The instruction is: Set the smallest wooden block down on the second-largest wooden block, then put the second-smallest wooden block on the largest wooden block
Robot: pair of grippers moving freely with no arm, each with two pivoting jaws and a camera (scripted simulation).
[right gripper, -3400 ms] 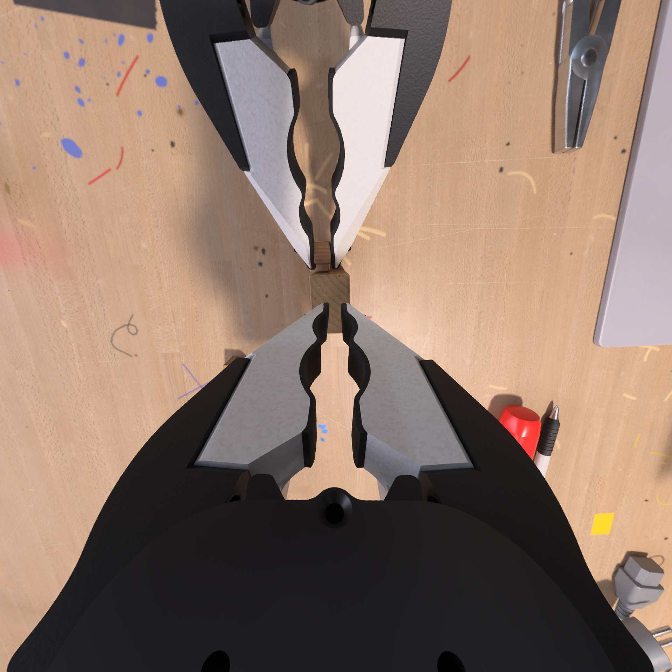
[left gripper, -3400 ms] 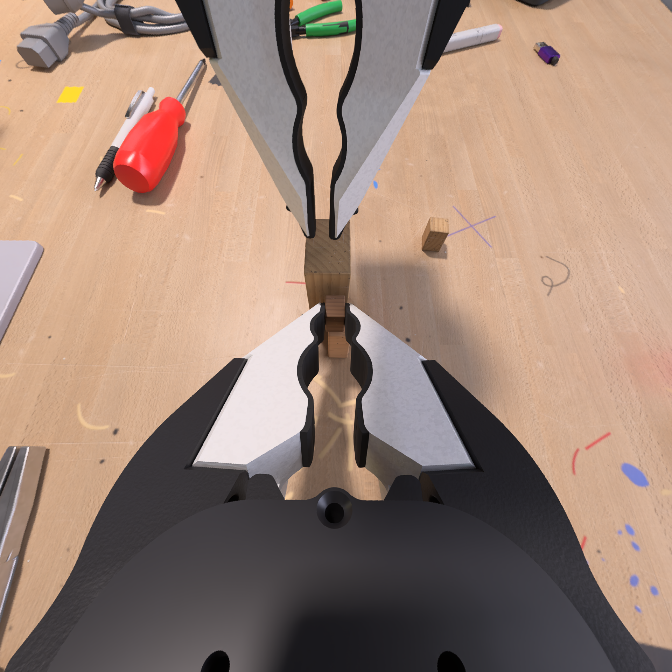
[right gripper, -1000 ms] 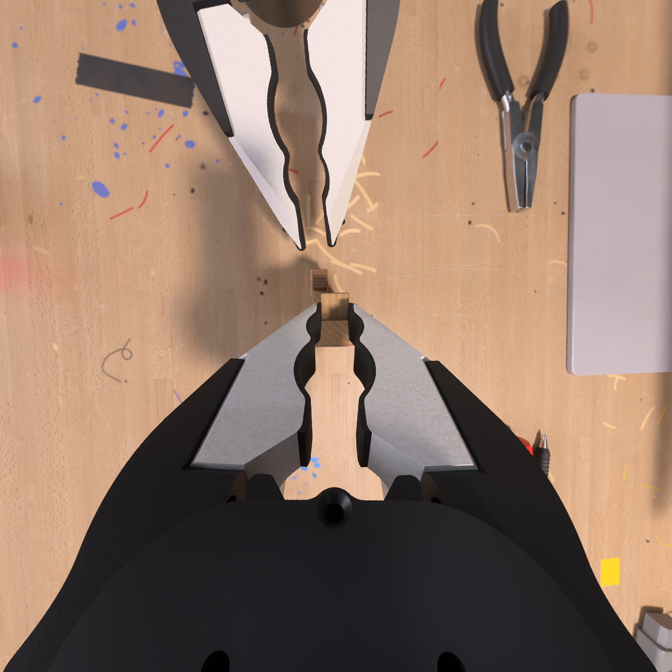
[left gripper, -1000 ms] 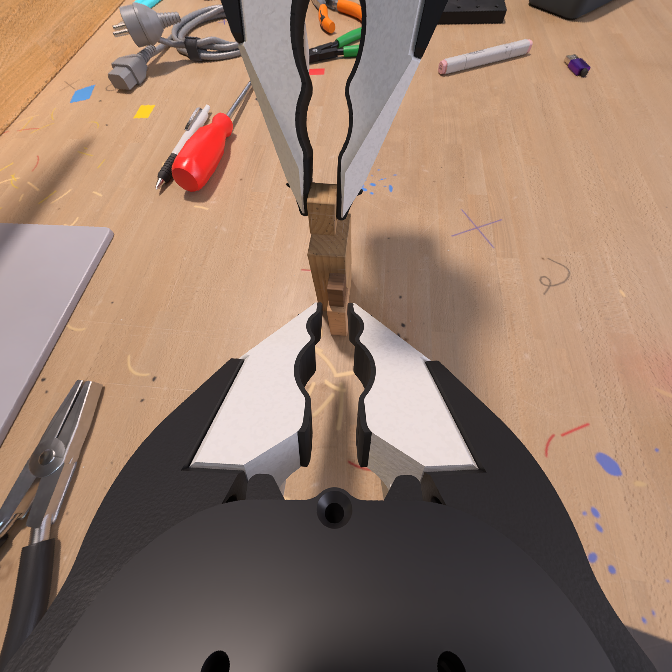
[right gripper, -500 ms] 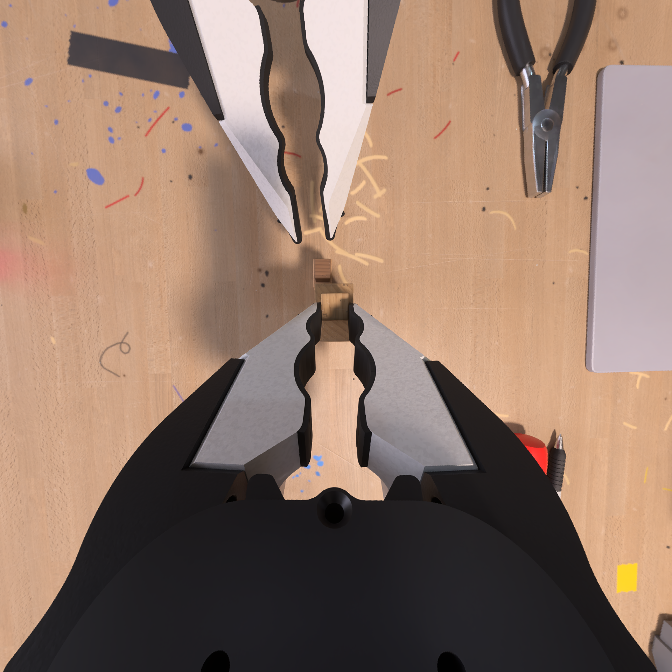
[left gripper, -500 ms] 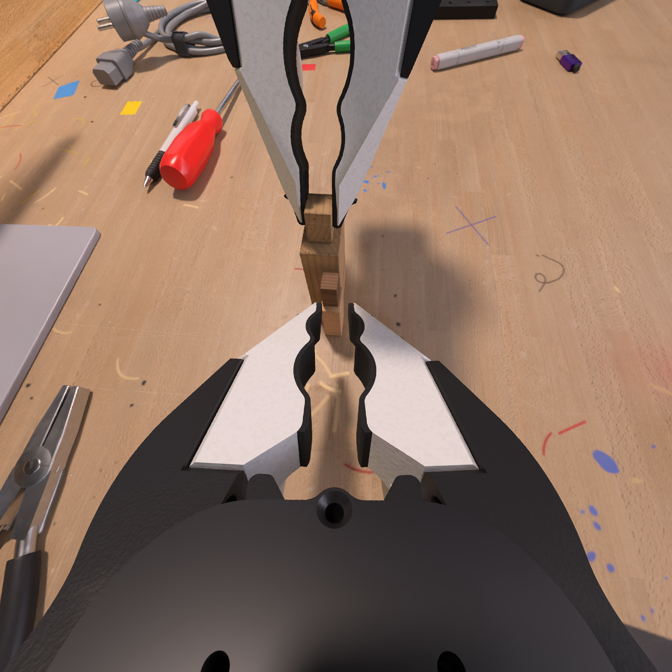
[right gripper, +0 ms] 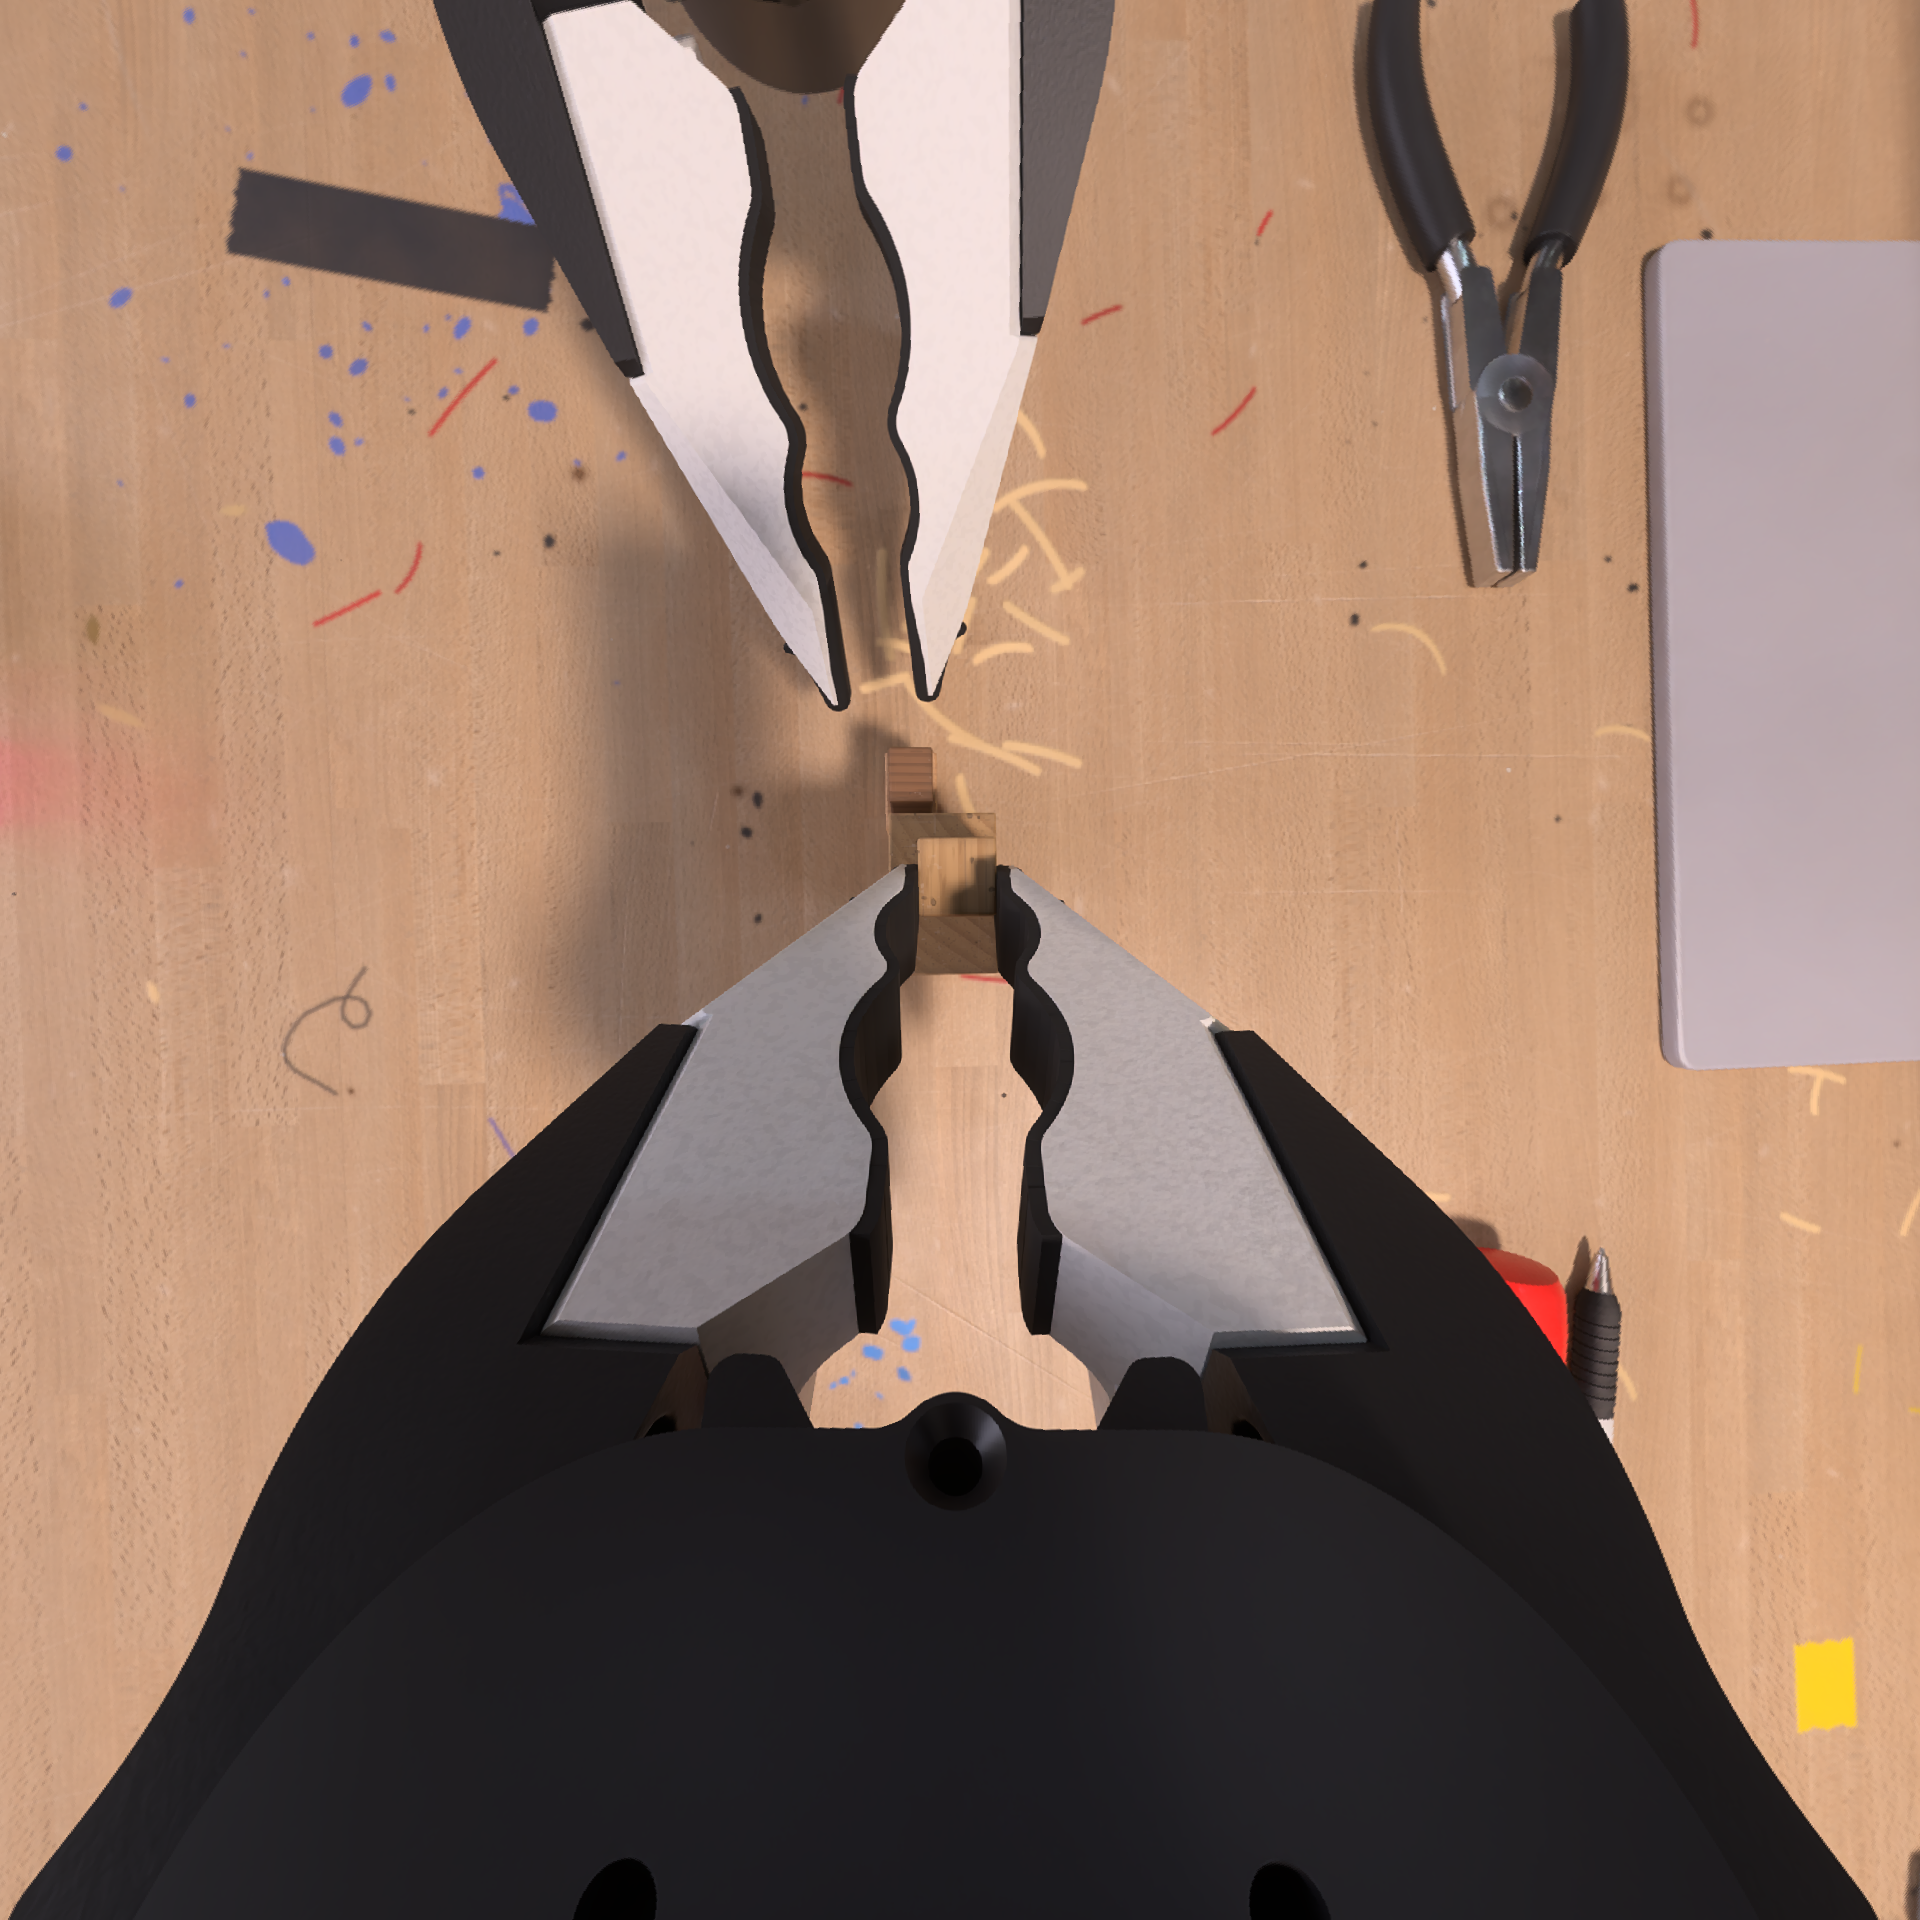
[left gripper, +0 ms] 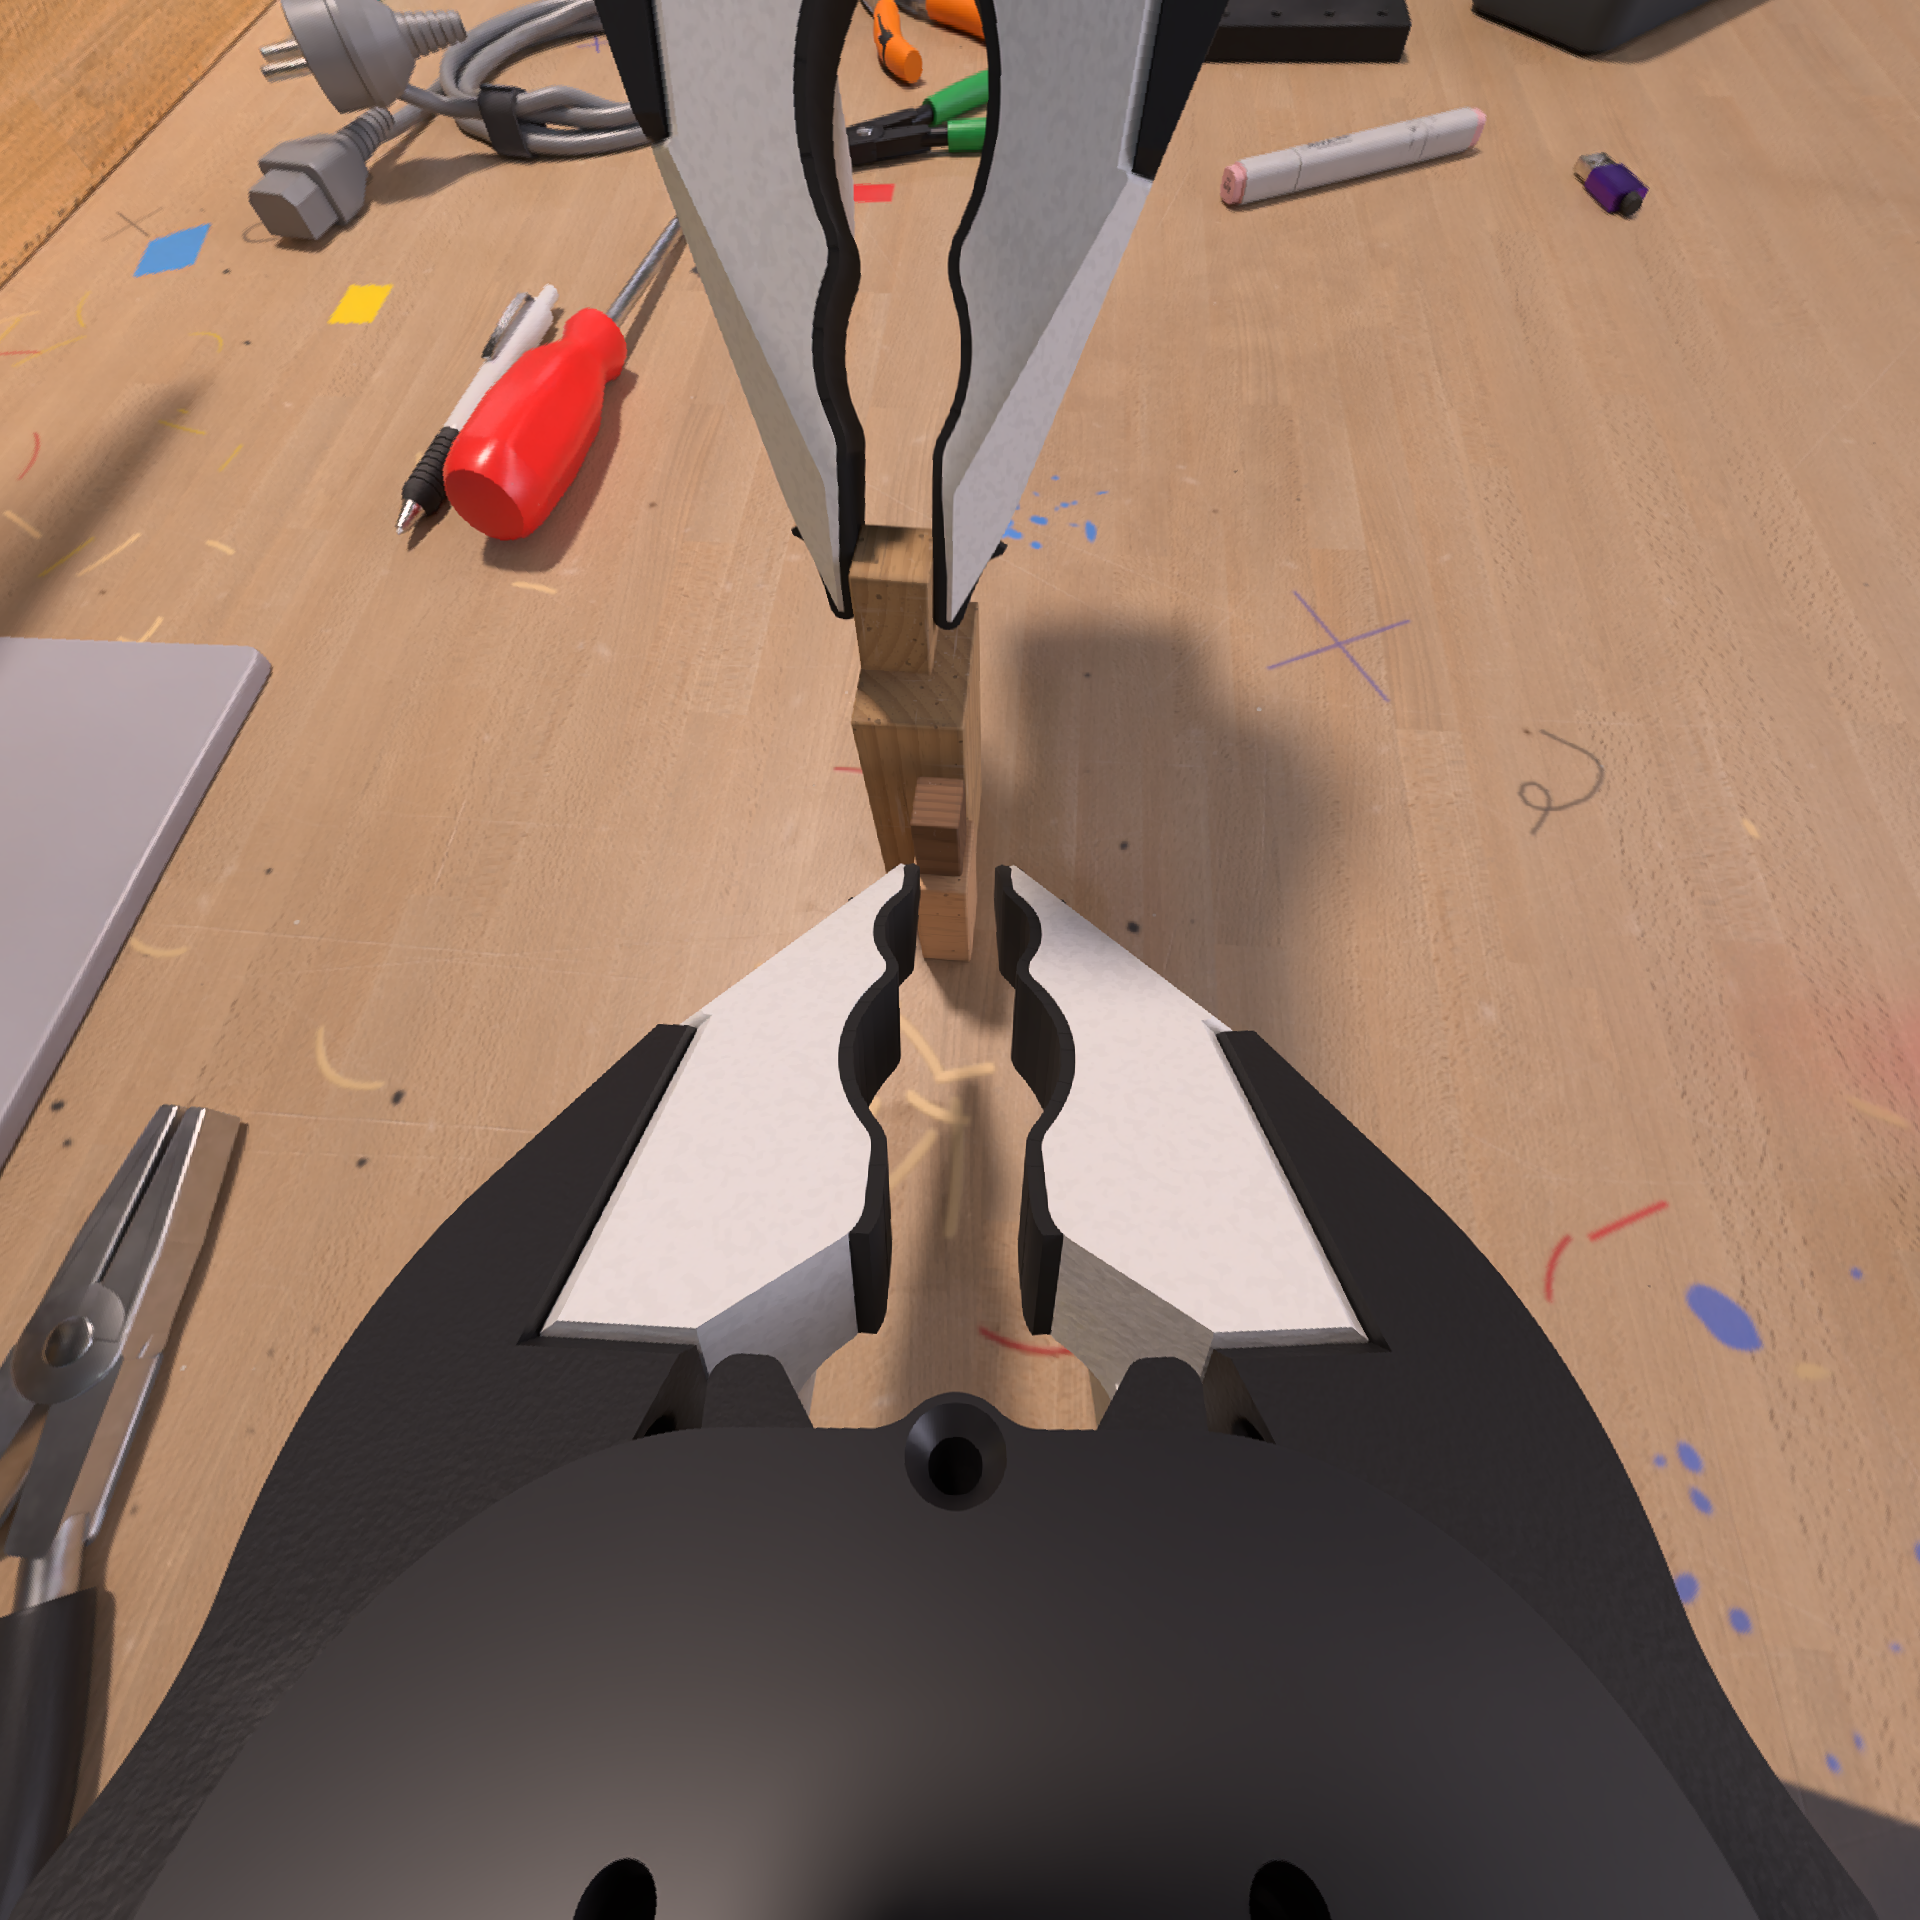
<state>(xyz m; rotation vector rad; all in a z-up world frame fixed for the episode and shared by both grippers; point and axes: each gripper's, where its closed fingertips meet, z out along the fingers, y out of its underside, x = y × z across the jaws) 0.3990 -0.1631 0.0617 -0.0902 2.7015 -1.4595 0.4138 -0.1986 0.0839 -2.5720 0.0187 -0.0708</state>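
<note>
My right gripper (right gripper: 956, 873) is shut on the second-smallest wooden block (right gripper: 956, 883). In the left wrist view it (left gripper: 896, 608) comes down from above and holds that block (left gripper: 894, 634) at the top face of the largest block (left gripper: 909, 738). I cannot tell whether the two touch. In front stands the second-largest block (left gripper: 948, 925) with the smallest, darker block (left gripper: 938, 826) on top, also in the right wrist view (right gripper: 909, 777). My left gripper (left gripper: 956, 873) is open and empty, its tips on either side of the second-largest block. It shows at the top of the right wrist view (right gripper: 881, 694).
On the wooden table: a red screwdriver (left gripper: 530, 436) and pen (left gripper: 478, 405) far left, a grey cable (left gripper: 416, 104), green-handled pliers (left gripper: 925, 114), a marker (left gripper: 1351, 156), a purple lighter (left gripper: 1610, 187). A grey pad (right gripper: 1787, 644), steel pliers (right gripper: 1496, 343) and black tape (right gripper: 384, 239) lie near.
The left gripper has let go of the smallest block on the second-largest and drawn back. The right gripper has taken the second-smallest block off the table and brought it over the largest.
</note>
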